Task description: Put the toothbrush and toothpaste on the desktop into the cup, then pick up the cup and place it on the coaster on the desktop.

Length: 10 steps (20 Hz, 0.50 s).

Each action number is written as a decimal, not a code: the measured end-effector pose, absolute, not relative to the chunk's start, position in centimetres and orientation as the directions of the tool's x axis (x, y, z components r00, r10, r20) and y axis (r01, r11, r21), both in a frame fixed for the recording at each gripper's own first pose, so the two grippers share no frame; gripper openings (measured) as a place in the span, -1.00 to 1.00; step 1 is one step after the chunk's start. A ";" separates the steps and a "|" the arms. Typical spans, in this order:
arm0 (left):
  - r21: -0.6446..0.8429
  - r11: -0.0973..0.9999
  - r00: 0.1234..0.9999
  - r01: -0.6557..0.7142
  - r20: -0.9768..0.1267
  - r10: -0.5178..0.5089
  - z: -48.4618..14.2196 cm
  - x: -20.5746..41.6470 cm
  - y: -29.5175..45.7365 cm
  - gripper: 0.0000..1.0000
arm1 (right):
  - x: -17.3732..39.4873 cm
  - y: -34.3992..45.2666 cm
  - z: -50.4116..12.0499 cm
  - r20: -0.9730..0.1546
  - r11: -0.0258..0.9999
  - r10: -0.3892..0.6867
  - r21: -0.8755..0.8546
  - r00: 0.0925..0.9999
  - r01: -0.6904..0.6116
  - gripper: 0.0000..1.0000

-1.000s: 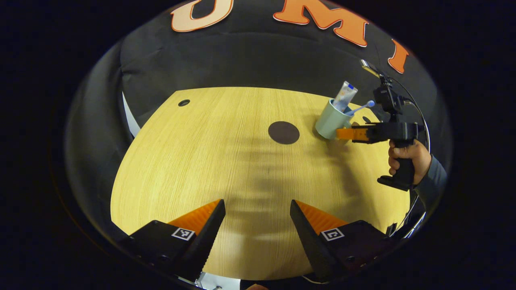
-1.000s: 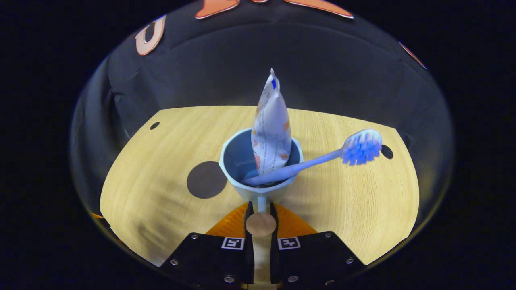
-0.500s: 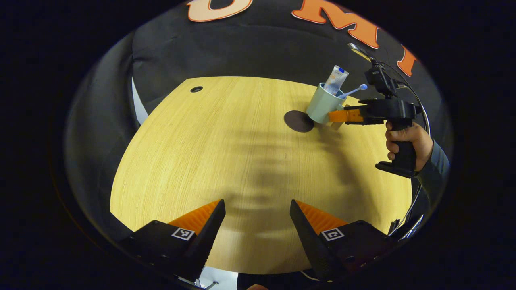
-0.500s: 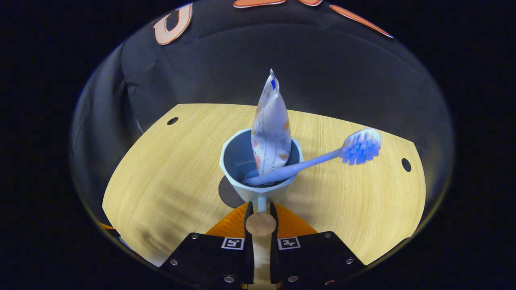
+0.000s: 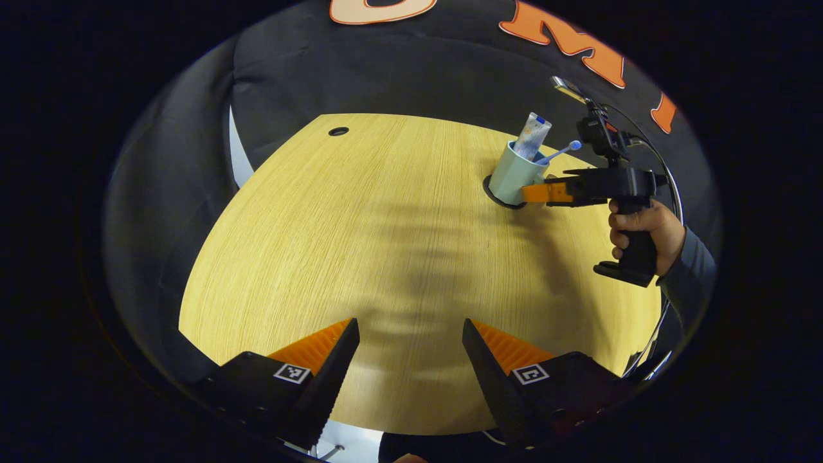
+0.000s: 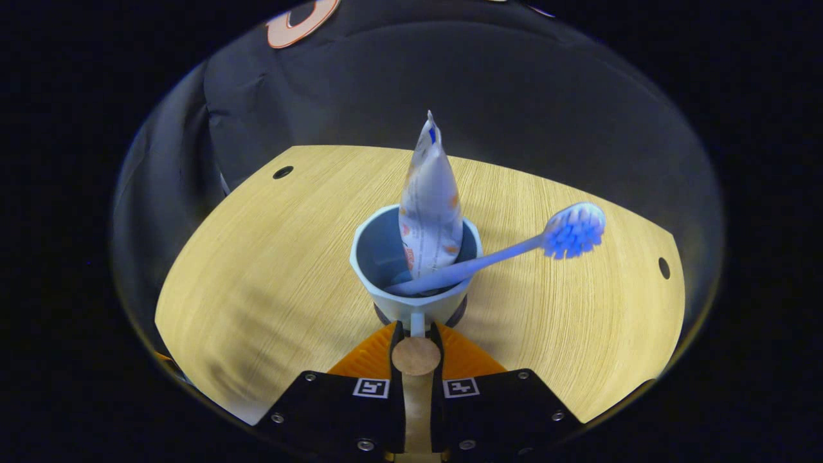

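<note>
The cup was held over the coaster, right gripper jaws clamped on its handle; release was judged next. Left gripper jaws stood apart.

A second ago the cup hung to the right of the coaster, clear of it. Half a second ago it had reached the coaster's right edge. Now it stands over the coaster, whose dark rim peeks out around the cup's base in both views. The right gripper and the hand holding it have travelled left with it.
</note>
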State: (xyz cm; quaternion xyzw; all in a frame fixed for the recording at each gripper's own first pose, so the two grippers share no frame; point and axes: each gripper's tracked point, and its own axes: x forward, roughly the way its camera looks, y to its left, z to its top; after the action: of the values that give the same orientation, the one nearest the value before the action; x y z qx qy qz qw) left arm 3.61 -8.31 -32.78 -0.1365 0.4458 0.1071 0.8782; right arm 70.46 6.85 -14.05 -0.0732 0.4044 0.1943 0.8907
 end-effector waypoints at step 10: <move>-0.149 0.962 0.651 -0.227 -0.759 0.036 -32.0 6.9 -7.3 0.95 | 67.4 4.4 -10.3 -0.692 0.931 0.297 0.057 0.658 -0.360 0.93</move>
State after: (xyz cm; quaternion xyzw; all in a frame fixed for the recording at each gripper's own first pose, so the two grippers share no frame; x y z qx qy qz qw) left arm 6.91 -7.27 -32.01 -0.1160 0.4116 0.0732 0.9010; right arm 67.36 4.44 -10.33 -0.0423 0.3717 0.1807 0.9096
